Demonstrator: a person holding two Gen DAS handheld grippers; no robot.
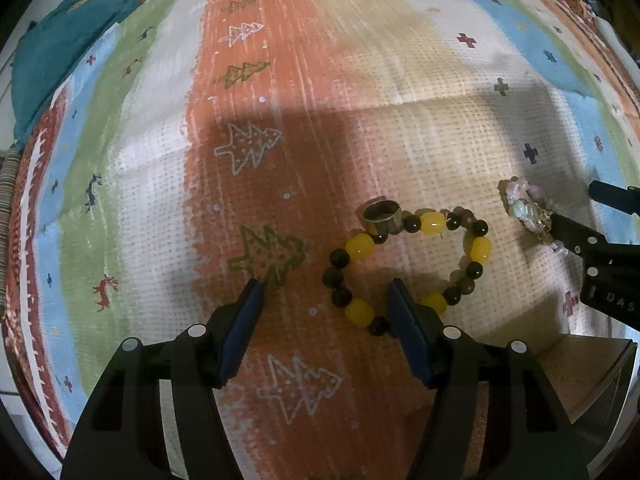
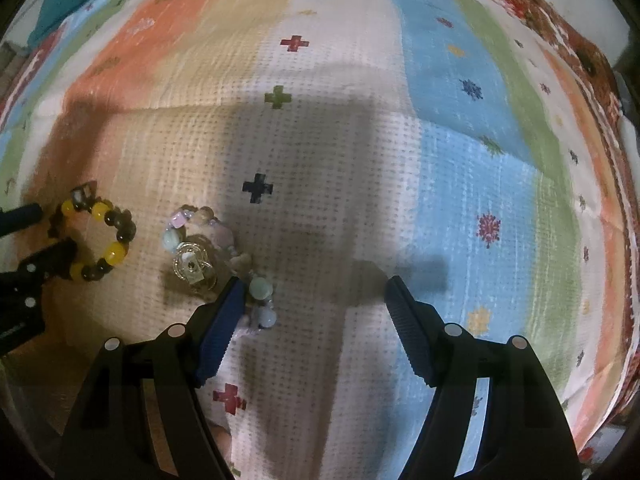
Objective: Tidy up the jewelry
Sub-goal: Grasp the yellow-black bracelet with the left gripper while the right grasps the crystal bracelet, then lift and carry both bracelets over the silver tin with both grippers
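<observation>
Both hand-held grippers, left and right, hung released over the cloth, so closing on the beaded bracelet risked knocking away the ring touching it, or snagging the pastel bracelet.

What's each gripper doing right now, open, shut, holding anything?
Left gripper: open, holding nothing, one finger over the yellow-and-dark bead bracelet.
Right gripper: open, holding nothing, beside the pastel bead bracelet.

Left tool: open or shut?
Open. In its own wrist view the left tool has its two blue pads spread wide with nothing between them; one pad overlaps the yellow bead bracelet.
</observation>
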